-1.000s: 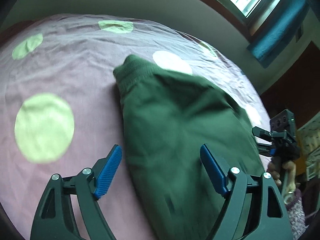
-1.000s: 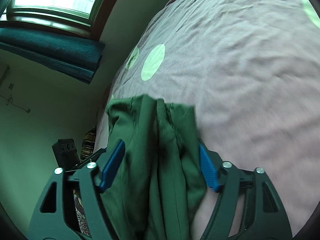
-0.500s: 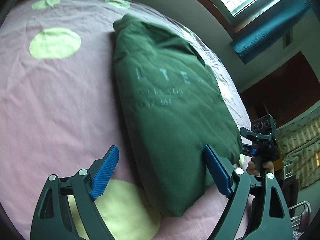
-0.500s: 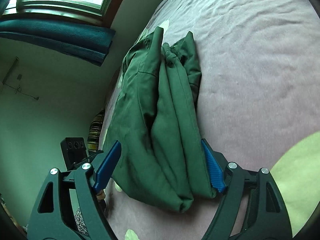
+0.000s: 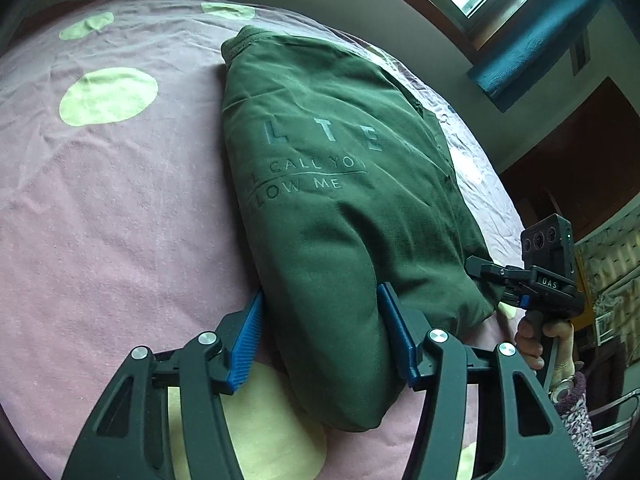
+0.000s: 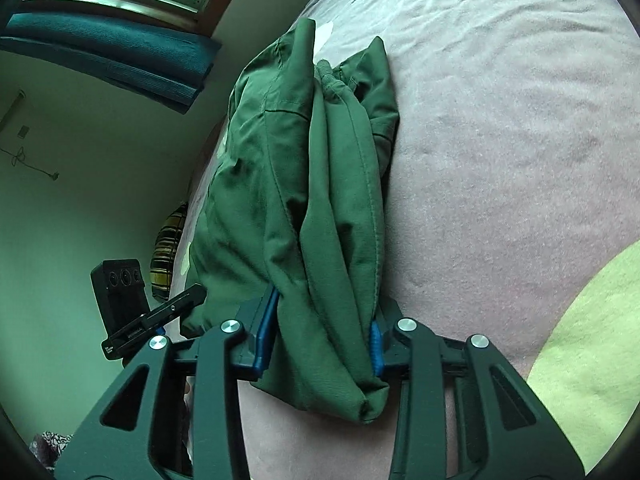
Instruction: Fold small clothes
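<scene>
A dark green sweatshirt (image 5: 340, 184) with pale lettering lies folded on the pink bedsheet (image 5: 120, 208). My left gripper (image 5: 320, 332) straddles its near folded end, blue pads (image 5: 246, 336) pressed on both sides of the thick fold. In the right wrist view the same sweatshirt (image 6: 304, 184) shows bunched folds, and my right gripper (image 6: 320, 340) is closed on its near end. The right gripper also shows in the left wrist view (image 5: 520, 280), at the garment's right edge.
The pink bedsheet has pale green dots (image 5: 108, 96). The bed's edge runs near the wall under a window with a teal curtain (image 6: 108, 56). A striped cushion (image 6: 168, 248) lies beyond the bed's edge. A large green dot (image 6: 592, 352) lies to the right.
Both grippers have moved forward onto the sweatshirt's near ends and narrowed from wide open to squeezing the folded fabric. The sweatshirt has settled flat on the bed.
</scene>
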